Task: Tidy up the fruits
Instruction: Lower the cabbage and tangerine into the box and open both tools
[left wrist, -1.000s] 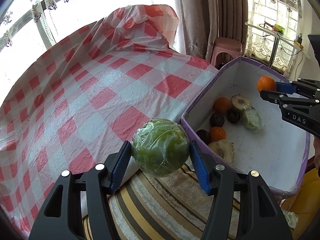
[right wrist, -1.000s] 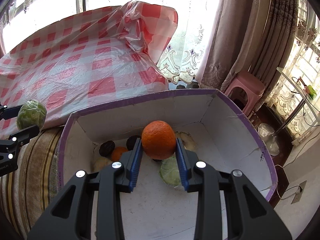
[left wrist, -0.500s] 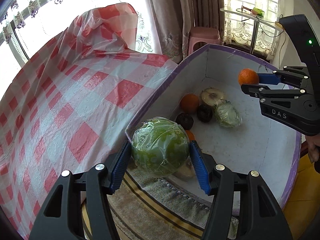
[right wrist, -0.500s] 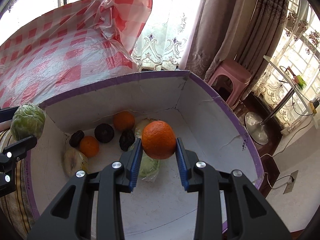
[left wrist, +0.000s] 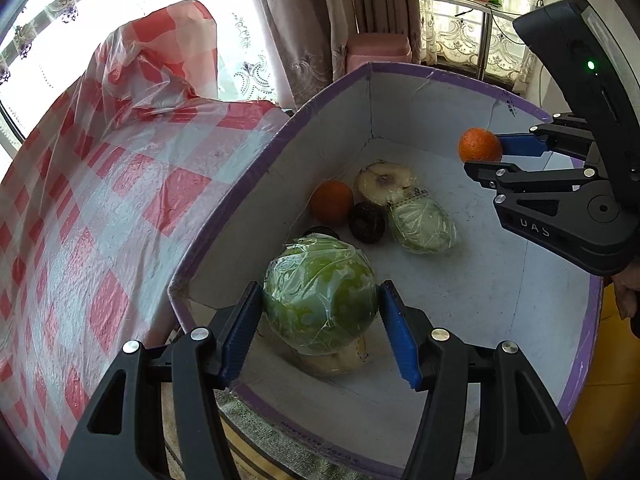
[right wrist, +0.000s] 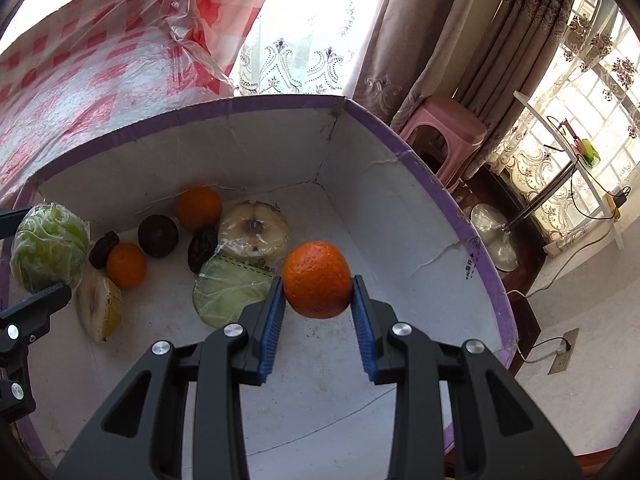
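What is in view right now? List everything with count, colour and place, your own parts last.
box: one, white inside, purple rim, holds the produce
held orange: one, between the right pads above the box floor
wrapped cabbage: one, green, between the left pads over the box
loose oranges: two, box floor
dark fruits: three, blackish, beside the oranges
wrapped cut pale fruit: two, box floor
wrapped cabbage piece: one, pale green, box floor
checked cloth: red and white, beside the box
stool: one, pink, by the curtains
left hand-held gripper: black, blue pads
right hand-held gripper: black, blue pads
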The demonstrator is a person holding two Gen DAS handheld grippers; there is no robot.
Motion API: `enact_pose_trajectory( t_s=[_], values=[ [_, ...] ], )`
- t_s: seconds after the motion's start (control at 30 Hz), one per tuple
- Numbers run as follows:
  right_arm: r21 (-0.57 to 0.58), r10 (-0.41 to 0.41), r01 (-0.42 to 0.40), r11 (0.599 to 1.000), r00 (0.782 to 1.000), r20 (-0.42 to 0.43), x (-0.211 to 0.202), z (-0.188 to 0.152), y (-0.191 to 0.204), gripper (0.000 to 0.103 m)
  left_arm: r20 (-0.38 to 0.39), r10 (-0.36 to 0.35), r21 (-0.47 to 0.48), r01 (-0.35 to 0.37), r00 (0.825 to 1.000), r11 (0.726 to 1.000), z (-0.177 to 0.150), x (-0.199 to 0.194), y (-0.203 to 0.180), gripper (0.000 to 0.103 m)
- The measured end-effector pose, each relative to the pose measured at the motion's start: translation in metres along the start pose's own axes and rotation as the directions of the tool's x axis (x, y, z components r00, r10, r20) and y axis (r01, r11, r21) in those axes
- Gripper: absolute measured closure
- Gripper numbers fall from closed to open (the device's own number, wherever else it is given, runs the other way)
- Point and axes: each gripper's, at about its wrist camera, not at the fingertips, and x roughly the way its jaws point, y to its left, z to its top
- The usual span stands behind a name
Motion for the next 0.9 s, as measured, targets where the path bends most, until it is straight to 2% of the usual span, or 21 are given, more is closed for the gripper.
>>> enact_pose_trajectory(
  t_s=[0.23,0.43,0.9],
  values=[
    [-0.037,-0.046,0.044,0.998,0.997,-0.064,0.018,-0.003,-0.006,0.07,-0.052,-0.034,0.04,0.036,0.998,0.999,0.007,0.017,-0.017,0.045],
    [-0.092,-0.059,0.048,0.995,0.992,-0.111,0.031,-0.004,-0.001,0.069,-0.112,-0.05,0.083,0.059,0.992,0.995,0.01,0.036,-0.031,0.045],
    [-0.184,-0.111,0.075,0.98,0.975,-0.191,0.051,-0.006,0.012,0.069,-0.194,-0.074,0.106,0.096,0.978,0.99,0.011,0.059,-0.037,0.045]
  ],
)
